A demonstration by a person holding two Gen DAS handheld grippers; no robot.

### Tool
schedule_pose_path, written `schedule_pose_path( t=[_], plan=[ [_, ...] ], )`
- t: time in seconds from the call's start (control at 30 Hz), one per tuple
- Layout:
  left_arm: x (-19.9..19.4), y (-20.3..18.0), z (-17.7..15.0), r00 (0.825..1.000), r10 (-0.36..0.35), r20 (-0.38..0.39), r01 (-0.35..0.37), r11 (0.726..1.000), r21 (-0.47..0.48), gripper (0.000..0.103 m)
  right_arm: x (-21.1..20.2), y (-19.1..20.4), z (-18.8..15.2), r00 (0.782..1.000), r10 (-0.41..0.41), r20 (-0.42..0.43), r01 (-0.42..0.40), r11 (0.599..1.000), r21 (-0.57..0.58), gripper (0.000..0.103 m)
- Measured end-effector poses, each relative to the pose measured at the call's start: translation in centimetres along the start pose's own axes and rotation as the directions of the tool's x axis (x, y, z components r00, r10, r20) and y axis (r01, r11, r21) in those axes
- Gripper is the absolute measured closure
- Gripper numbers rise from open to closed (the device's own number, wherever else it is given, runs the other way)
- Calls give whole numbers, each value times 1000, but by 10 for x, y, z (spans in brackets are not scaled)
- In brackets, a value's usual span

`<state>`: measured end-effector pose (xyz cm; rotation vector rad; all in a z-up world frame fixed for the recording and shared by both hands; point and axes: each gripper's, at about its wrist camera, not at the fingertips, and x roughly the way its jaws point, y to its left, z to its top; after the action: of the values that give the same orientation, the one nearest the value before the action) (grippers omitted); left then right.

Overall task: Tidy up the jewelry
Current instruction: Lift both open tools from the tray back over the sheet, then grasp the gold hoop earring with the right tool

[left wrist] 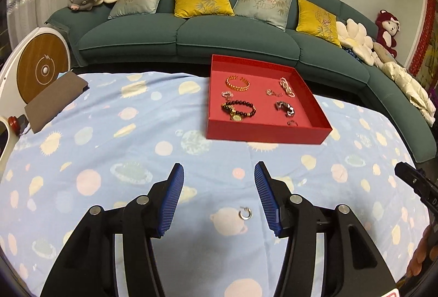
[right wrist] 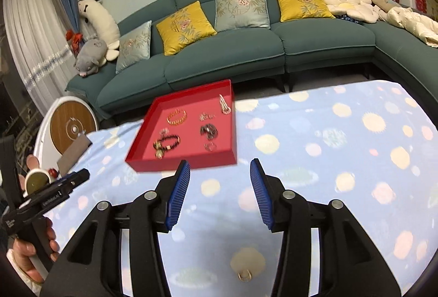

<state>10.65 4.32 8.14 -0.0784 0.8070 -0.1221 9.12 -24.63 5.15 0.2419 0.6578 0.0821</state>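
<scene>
A red tray [left wrist: 262, 132] [right wrist: 191, 160] sits on the table and holds several pieces of jewelry: a gold bead bracelet [left wrist: 237, 83], a dark bead bracelet [left wrist: 238, 108], a pink chain [left wrist: 287, 87], a dark chunky piece [left wrist: 285, 107] and a small ring [left wrist: 292, 123]. A small silver ring [left wrist: 245, 213] lies loose on the cloth between my left gripper's fingers; it also shows in the right wrist view [right wrist: 244, 275]. My left gripper [left wrist: 219, 173] is open and empty. My right gripper [right wrist: 220, 169] is open and empty, just in front of the tray.
The table wears a blue planet-print cloth [left wrist: 109, 149]. A brown pouch [left wrist: 54, 100] lies at its left edge beside a round wooden-faced device [left wrist: 41, 69]. A teal sofa [left wrist: 191, 34] with cushions and plush toys stands behind.
</scene>
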Motion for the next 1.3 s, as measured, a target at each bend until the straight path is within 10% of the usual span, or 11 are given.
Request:
schedule_pose_path(
  t=[0.43, 1.3],
  plan=[
    [5, -1, -68, 996, 15, -85, -12, 999, 36, 51, 4, 14, -104, 984, -125, -127, 103, 981, -167, 59],
    [24, -16, -83, 988, -5, -154, 8, 1000, 16, 50, 39, -5, -123, 964, -143, -226, 113, 983, -143, 72]
  ],
)
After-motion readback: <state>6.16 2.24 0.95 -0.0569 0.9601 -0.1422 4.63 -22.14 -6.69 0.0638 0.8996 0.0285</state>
